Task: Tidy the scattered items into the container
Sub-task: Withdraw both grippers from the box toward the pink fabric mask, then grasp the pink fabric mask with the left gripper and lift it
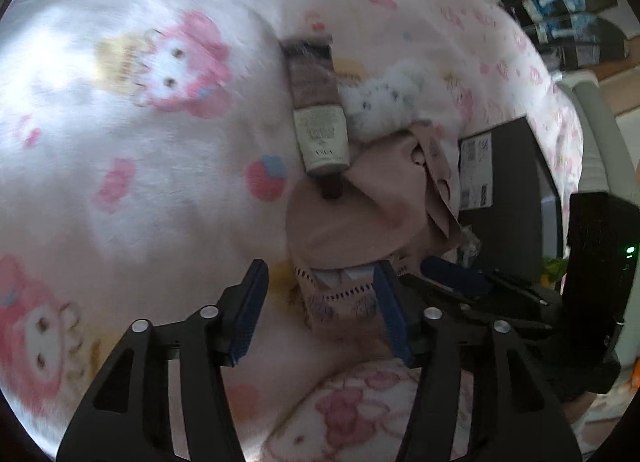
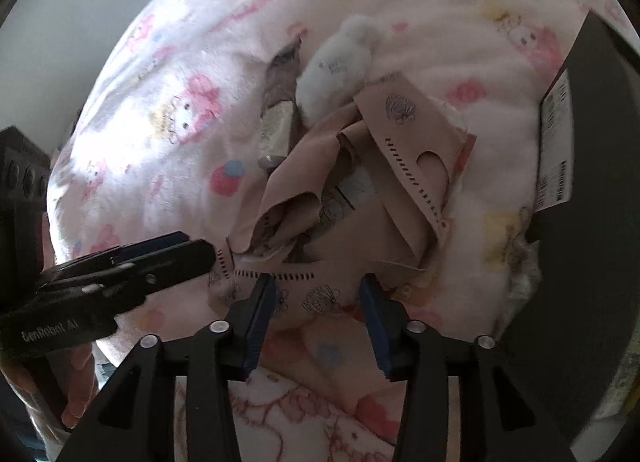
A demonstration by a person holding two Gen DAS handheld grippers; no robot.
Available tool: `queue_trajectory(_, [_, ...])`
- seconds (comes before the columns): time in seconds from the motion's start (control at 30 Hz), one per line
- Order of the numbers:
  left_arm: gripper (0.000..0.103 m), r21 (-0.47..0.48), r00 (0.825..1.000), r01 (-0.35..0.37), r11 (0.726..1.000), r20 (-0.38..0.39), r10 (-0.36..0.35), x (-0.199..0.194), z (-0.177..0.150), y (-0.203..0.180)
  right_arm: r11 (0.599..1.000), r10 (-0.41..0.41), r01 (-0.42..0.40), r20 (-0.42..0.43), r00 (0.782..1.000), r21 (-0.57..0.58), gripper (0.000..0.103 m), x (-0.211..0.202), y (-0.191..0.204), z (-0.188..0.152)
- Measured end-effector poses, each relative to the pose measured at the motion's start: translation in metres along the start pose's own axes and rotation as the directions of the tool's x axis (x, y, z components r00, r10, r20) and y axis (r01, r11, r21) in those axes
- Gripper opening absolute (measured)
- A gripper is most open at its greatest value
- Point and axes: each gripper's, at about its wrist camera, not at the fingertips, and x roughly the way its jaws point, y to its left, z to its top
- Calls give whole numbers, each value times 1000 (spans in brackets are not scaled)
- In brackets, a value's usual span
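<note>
Both tools stand released: the left tool (image 1: pixel 320 310) and the right tool (image 2: pixel 316 318) each hover with fingers spread over the near edge of the torn pink carton (image 2: pixel 340 197), grasping nothing. Beyond it the tube (image 1: pixel 318 117) and the white plush toy (image 2: pixel 340 61) lie on the patterned blanket (image 1: pixel 140 181). The dark box (image 2: pixel 592 181) sits off to the right; nothing appears tidied yet.

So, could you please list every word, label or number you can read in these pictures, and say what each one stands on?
"GenRobot AI": on the side of the left gripper, seen from the right wrist.
Tube: print on its cream label too blurred to read.
Black box: white sticker with barcodes, text too small to read.
Pink packets: drawings only, no words legible.
</note>
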Motion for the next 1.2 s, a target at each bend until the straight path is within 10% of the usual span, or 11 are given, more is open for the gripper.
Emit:
queue_trajectory(0.17, [57, -37, 995, 68, 997, -68, -70, 20, 7, 11, 999, 30, -30, 3, 1000, -34, 45, 6, 5, 4])
queue_trajectory(0.33, [11, -76, 990, 111, 991, -78, -116, 28, 5, 18, 996, 78, -78, 3, 997, -40, 19, 11, 13, 2])
queue_trajectory(0.43, [1, -96, 993, 111, 989, -30, -115, 17, 1, 24, 996, 91, -90, 35, 995, -27, 15, 3, 15, -1])
queue_trajectory(0.8, [0, -199, 968, -32, 980, 239, 80, -89, -30, 64, 995, 87, -80, 149, 985, -53, 11, -54, 22, 3])
queue_trajectory(0.97, [1, -219, 969, -13, 976, 238, 66, -102, -36, 88, 999, -14, 19, 138, 990, -34, 34, -48, 12, 11])
queue_trajectory(1.1, [40, -226, 977, -82, 971, 176, 123, -76, -31, 86, 999, 17, -13, 82, 996, -44, 51, -26, 18, 17])
queue_trajectory(1.2, [44, -224, 979, -75, 972, 168, 115, -63, -28, 86, 997, 41, -41, 4, 999, -70, 51, -3, 23, 24])
